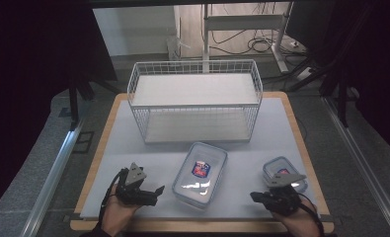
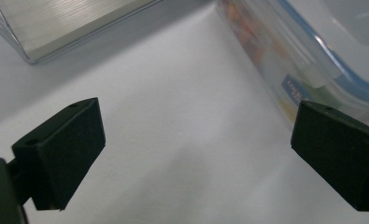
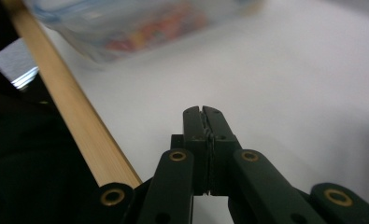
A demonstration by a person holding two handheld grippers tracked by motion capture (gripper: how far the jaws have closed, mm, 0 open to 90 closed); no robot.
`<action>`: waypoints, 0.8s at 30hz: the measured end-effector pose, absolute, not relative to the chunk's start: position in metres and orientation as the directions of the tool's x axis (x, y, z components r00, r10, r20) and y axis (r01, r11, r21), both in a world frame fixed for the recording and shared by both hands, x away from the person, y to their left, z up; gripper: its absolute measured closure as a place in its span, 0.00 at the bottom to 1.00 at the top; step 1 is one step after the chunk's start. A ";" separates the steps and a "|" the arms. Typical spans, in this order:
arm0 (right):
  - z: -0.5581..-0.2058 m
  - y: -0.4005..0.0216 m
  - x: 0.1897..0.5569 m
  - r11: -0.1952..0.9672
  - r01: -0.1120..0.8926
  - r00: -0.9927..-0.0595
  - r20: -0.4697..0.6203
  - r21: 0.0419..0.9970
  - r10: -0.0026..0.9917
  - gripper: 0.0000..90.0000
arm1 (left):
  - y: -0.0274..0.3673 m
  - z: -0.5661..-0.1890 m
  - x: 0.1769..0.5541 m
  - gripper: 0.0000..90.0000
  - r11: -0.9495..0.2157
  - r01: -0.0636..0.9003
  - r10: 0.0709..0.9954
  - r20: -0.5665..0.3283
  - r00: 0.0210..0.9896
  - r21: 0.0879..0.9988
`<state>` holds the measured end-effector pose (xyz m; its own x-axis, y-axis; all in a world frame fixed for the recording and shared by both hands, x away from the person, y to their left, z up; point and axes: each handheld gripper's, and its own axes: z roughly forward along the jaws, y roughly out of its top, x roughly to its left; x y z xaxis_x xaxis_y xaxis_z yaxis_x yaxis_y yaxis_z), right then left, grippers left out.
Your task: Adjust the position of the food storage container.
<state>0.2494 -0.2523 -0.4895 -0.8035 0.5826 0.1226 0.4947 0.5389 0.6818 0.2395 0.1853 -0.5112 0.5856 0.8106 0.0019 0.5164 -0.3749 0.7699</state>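
A: Left tongs (image 1: 159, 189) spread beside the large lidded box (image 1: 200, 173) at the surface's (image 1: 133, 143) front centre; right tongs (image 1: 254, 196) pressed together, empty, near the small box (image 1: 283, 172).

B: Best square the pads on the large box's sides. Contents unclear; the wire basket (image 1: 194, 100) behind looks empty.

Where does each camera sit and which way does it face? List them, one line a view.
High view: above the near edge, looking forward and down on table, basket, big box, small box; both hands show.
Left gripper view: on left gripper, open, facing the big box.
Right gripper view: on right gripper, shut, facing a box.
All share the table.
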 end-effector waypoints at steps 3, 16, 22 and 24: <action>-0.496 -0.232 0.256 0.555 0.468 -0.837 0.143 0.687 0.528 0.99 | 0.189 -0.508 0.238 0.06 -0.361 0.502 0.816 0.005 0.579 0.786; -0.514 -0.156 0.262 0.632 0.361 -0.919 0.147 0.686 0.366 0.99 | 0.197 -0.507 0.238 0.16 -0.316 0.507 0.836 -0.017 0.549 0.802; -0.515 -0.133 0.267 0.641 0.346 -0.928 0.150 0.685 0.341 0.99 | 0.203 -0.506 0.239 0.21 -0.274 0.521 0.845 -0.056 0.532 0.808; -0.517 -0.118 0.270 0.647 0.336 -0.933 0.148 0.684 0.328 0.99 | 0.205 -0.505 0.239 0.23 -0.265 0.526 0.847 -0.065 0.527 0.809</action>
